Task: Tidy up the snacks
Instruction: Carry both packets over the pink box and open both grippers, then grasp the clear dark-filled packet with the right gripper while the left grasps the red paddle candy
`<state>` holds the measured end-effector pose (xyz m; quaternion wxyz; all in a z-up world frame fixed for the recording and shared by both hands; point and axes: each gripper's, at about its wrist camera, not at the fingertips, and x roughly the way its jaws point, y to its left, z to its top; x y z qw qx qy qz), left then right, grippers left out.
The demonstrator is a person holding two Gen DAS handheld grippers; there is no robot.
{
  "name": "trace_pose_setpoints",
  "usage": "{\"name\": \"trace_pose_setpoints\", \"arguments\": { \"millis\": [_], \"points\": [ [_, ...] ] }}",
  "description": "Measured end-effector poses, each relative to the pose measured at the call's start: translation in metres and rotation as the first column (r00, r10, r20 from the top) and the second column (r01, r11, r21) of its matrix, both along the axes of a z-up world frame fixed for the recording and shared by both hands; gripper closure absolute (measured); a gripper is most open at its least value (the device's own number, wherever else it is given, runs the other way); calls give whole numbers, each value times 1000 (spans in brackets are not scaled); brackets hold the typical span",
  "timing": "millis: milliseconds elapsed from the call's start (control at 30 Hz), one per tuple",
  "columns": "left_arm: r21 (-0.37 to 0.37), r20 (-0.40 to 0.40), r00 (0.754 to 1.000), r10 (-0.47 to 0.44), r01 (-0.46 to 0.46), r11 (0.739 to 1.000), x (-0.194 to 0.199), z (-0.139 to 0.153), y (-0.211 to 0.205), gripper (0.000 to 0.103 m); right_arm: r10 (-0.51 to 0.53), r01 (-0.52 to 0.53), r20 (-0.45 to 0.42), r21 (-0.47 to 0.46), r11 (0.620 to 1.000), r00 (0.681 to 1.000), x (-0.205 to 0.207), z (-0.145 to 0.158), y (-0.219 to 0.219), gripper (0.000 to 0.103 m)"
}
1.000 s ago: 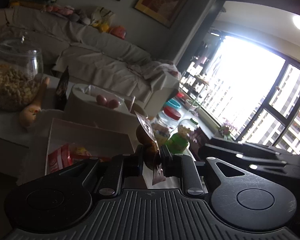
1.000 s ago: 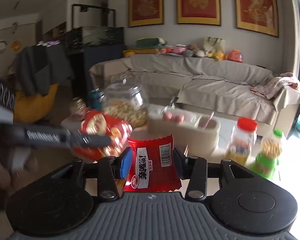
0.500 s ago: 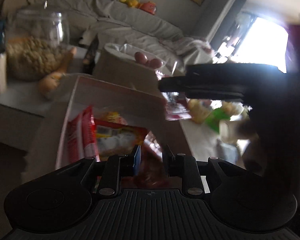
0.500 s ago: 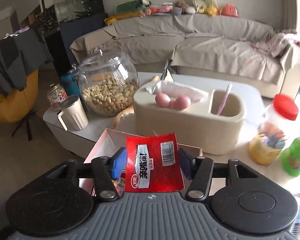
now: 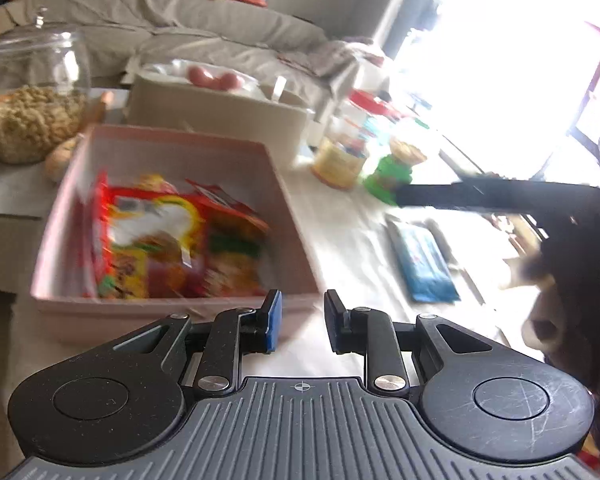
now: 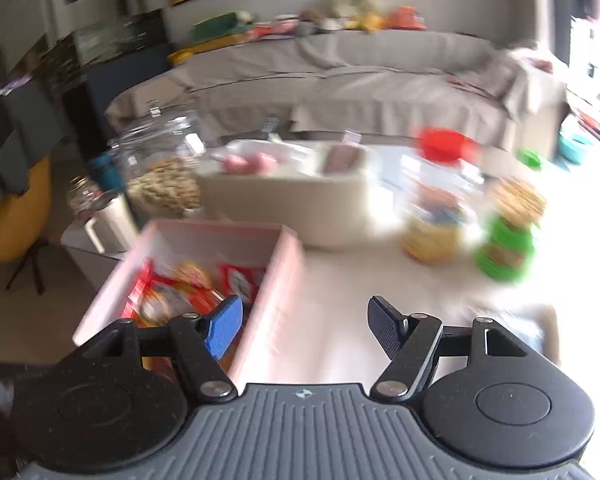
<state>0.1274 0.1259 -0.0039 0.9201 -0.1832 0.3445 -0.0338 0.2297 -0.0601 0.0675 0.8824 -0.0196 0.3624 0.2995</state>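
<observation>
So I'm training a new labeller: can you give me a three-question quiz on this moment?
1. True or false: the left gripper holds a snack.
2. What holds the snack packets? A) glass jar B) pink box C) mug
3. What colour is the packet lying on the table right of the pink box?

Key: 1 false, it is open and empty. 2 B. 3 blue.

Both tongs (image 5: 298,320) (image 6: 304,332) opened; snack packets (image 5: 172,240) dropped in box (image 5: 172,308).
</observation>
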Motion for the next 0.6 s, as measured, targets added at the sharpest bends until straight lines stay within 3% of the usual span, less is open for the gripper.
{"name": "trace_pose_setpoints", "arguments": {
  "millis": [133, 300, 500, 600],
  "points": [
    [-64, -13, 997, -80, 79, 995, -7, -14, -33, 77, -142, 142, 37, -4, 990, 989, -27, -20, -76, 32],
    [-181, -12, 989, -149, 144, 973, -9, -42, -74, 77, -372, 372, -18, -5, 928, 928, -38, -57, -151, 32],
    [-124, -53, 978, -200, 192, 973, -9, -51, -107, 77, -444, 446, -124, -10, 895, 887, -32, -107, -160, 32],
    [-122, -61, 981, -183, 175, 977, -9, -52, -104, 77, -490, 494, -112, 12, 869, 865, -23, -120, -153, 32]
  ]
}}
